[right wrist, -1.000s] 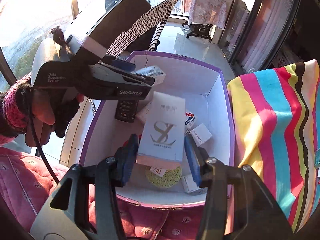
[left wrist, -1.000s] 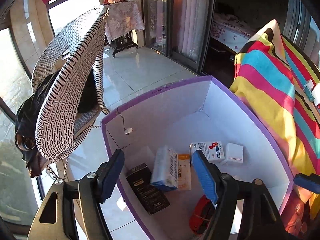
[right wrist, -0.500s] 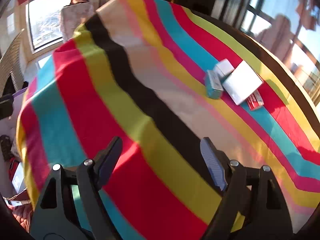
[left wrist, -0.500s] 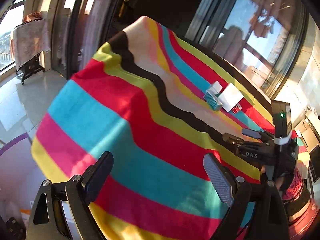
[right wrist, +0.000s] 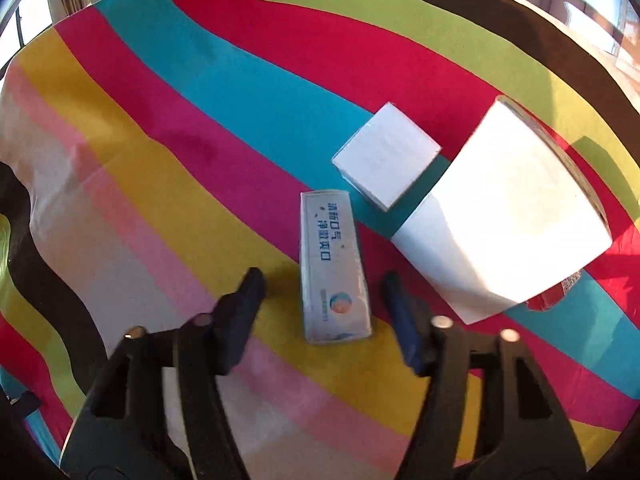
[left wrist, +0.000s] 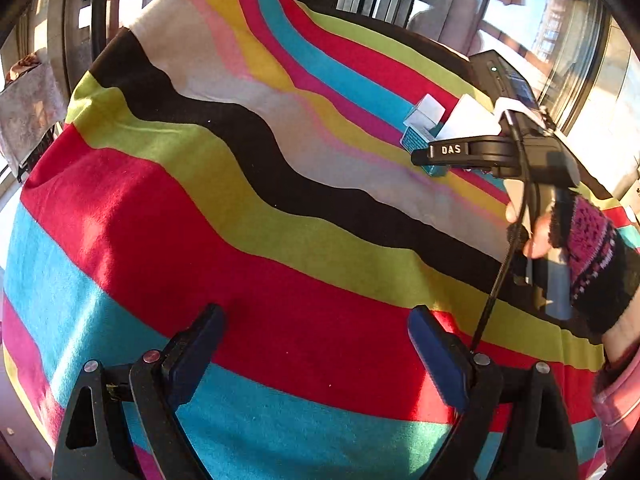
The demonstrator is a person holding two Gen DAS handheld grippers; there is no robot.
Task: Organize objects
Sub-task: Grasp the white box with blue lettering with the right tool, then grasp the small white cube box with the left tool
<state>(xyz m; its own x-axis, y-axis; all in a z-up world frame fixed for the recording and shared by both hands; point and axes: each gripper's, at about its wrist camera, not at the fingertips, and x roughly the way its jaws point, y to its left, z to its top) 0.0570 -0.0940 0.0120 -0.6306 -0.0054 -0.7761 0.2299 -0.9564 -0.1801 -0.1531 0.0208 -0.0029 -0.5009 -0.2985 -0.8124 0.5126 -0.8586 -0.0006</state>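
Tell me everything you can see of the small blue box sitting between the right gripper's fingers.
The blue box is a narrow cardboard carton, pale blue with dark blue Chinese lettering and a round orange-and-blue logo near its closer end. It looks closed and lies flat on the striped cloth, lengthwise between the open fingers of the right gripper, touching neither. A white box lies just beyond.

Narrow box (right wrist: 335,266) between gripper (right wrist: 322,298) fingers

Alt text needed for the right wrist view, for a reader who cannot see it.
The open right hand-held gripper straddles a narrow light-blue box lying on a striped cloth, not yet gripping it. Beyond it sit a small white box and a larger white box.
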